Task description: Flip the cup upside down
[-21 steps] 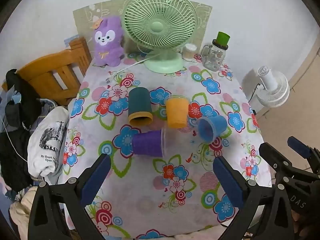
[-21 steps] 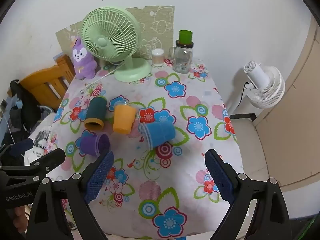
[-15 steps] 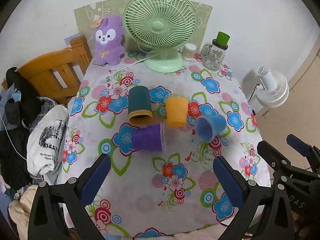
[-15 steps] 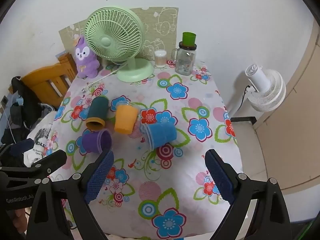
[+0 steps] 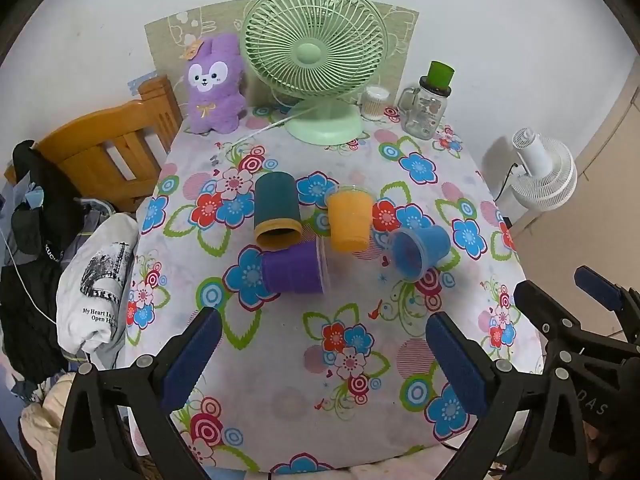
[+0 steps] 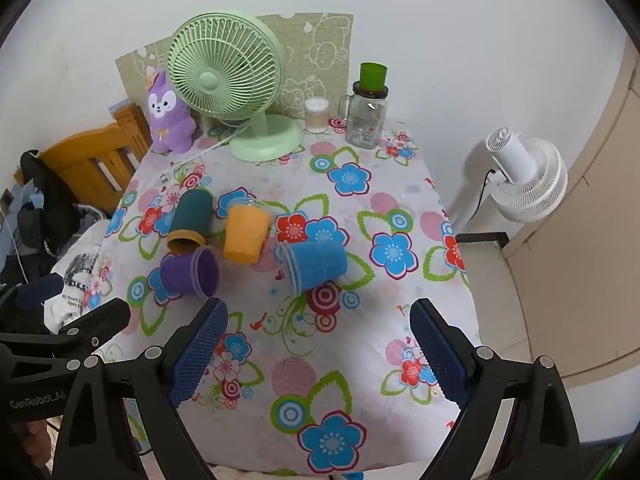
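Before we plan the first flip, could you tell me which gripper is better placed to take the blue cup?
Probably the right gripper: it is open, and the blue cup, lying on its side, sits almost straight ahead between its fingers. For the left gripper, that cup lies off toward its right.
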`<state>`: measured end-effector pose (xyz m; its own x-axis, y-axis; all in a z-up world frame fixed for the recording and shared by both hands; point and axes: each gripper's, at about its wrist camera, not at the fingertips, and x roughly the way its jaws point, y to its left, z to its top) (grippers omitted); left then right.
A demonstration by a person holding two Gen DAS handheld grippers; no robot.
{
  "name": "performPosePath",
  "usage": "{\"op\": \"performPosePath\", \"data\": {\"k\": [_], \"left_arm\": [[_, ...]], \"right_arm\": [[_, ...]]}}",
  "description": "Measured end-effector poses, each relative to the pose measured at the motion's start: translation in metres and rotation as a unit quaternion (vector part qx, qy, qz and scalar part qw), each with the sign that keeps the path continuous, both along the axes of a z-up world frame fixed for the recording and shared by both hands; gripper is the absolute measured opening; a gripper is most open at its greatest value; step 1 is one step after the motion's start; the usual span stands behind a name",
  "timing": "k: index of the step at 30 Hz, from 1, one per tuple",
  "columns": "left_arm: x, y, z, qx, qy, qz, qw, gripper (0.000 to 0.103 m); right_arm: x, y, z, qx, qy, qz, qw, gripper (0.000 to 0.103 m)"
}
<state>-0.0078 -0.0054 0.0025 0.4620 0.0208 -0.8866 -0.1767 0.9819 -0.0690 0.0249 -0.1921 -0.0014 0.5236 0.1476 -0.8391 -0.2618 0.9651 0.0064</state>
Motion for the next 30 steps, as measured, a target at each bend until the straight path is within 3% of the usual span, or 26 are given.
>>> {"op": "performPosePath", "data": {"k": [30], "left_arm": [[-0.004, -0.0022, -0.008, 0.002, 0.004, -0.004, 1.0, 0.103]], "right_arm": [[0.0036, 0.0026, -0.007, -0.014, 0.009, 0.004, 1.0, 0.094]]}}
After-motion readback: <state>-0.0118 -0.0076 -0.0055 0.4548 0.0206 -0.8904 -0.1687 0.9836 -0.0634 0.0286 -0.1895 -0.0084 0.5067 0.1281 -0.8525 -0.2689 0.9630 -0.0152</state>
